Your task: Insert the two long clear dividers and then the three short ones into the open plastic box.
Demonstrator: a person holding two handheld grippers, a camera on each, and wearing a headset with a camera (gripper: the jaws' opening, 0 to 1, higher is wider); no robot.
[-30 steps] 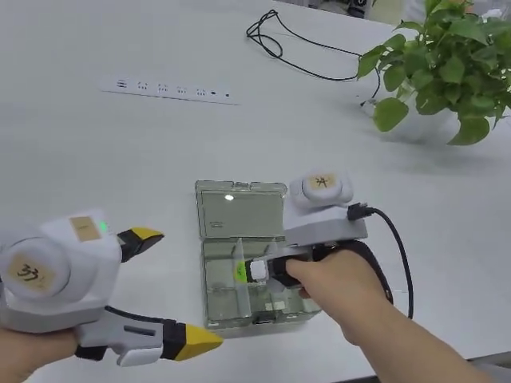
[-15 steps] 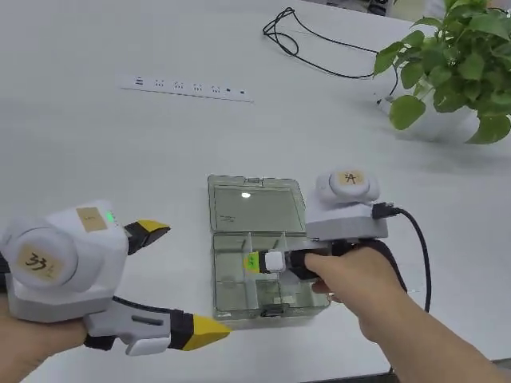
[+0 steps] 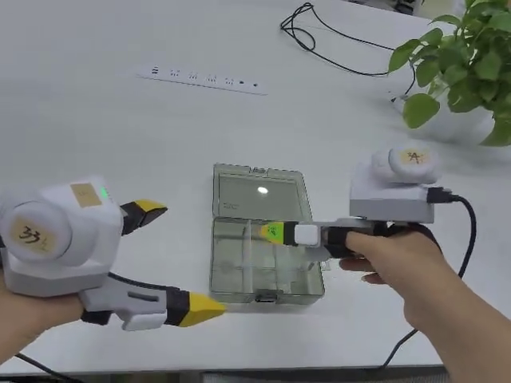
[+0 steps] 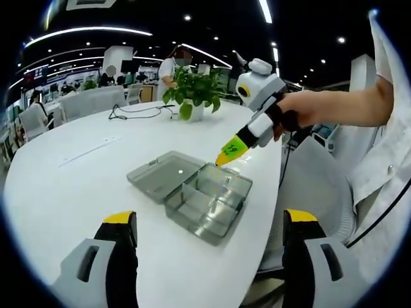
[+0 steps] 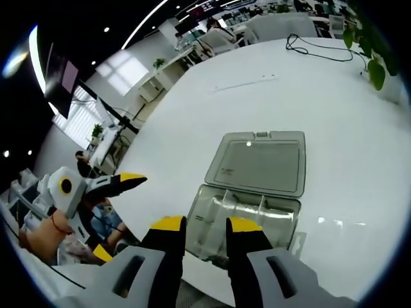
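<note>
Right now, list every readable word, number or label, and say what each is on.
"33": round sticker on the left gripper.
Handwritten sticker on the right gripper: illegible.
Green tag on its jaw tip: blurred.
Print on the box lid: too small.
Marks on the power strip: too small.

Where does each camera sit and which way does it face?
Head view: on the person's head, looking forward and down at the open box; left tool, right tool and a forearm show.
Left gripper view: on the left tool, facing across the box toward the right tool; own jaws at bottom.
Right gripper view: on the right tool, looking down at the box; own jaws, plus the left tool.
Shared: all three show the box.
</note>
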